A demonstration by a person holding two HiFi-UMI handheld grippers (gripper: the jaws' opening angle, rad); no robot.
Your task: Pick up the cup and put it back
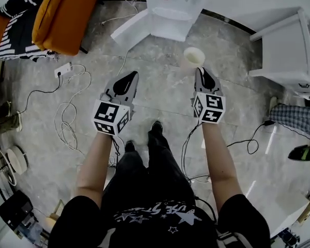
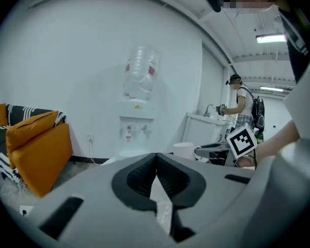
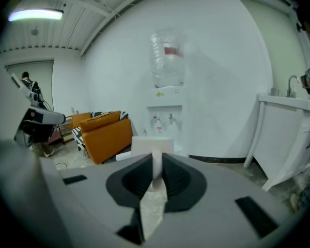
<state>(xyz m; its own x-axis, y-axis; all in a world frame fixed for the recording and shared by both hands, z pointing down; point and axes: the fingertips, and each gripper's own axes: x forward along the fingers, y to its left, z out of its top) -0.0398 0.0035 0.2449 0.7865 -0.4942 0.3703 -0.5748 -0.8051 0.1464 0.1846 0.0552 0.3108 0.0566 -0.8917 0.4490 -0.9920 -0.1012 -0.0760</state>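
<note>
From the head view, the person holds both tongs out in front, above the grey floor (image 1: pixel 160 94). The left tongs (image 1: pixel 130 76) are closed and hold nothing. The right tongs (image 1: pixel 200 71) pinch the edge of the cup (image 1: pixel 193 58), so the cup sits right at their tip, up off the floor. A water cooler (image 1: pixel 171 6) stands past both tongs, an orange sofa (image 1: pixel 64 14) is far off to the left of the left tongs, and white cords (image 1: pixel 67 112) lie on the floor beside them. In the left gripper view, the left tongs (image 2: pixel 156 158) are shut tight with nothing between them. The water cooler (image 2: pixel 137 123) is straight ahead of them, and the cup (image 2: pixel 184 150) shows a little to their right. In the right gripper view, the right tongs (image 3: pixel 156 163) squeeze the thin white wall of the cup (image 3: pixel 150 144), which stands just past their tip. The water cooler (image 3: pixel 168 105) is behind it, the orange sofa (image 3: pixel 107 133) is to the left, and a white cabinet (image 3: pixel 287 138) is to the right.
</note>
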